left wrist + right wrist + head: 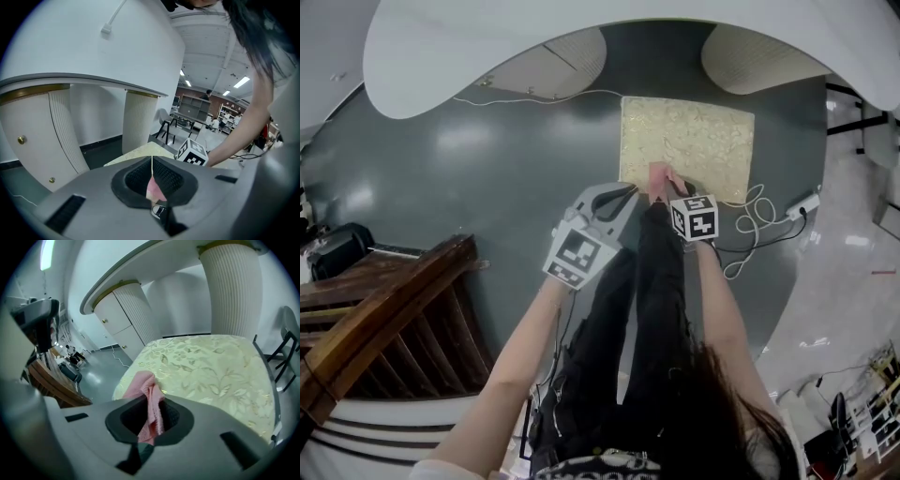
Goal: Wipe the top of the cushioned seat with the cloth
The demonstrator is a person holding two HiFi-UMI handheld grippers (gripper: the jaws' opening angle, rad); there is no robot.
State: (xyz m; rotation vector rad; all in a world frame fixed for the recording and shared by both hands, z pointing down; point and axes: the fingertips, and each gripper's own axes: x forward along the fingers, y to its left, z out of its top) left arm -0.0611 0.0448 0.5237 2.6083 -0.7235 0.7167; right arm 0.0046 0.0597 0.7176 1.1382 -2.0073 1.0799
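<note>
The cushioned seat (694,141) is a square pad with a pale gold leaf pattern, on the dark floor ahead; it fills the right gripper view (206,366). A small pink cloth (658,174) sits at the seat's near edge. My right gripper (673,187) is shut on the cloth (143,383), which bunches up out of its jaws (150,408). My left gripper (628,195) comes in from the left, just beside the cloth. Its jaws (152,161) are pressed together with a sliver of pink cloth (153,187) between them. The right gripper's marker cube (192,152) is close in front.
A white curved counter (581,28) on ribbed pillars (553,66) stands beyond the seat. Dark wooden furniture (384,319) is at the near left. A white cable with a power strip (759,220) lies right of the seat. The person's dark-clothed legs (647,309) are below the grippers.
</note>
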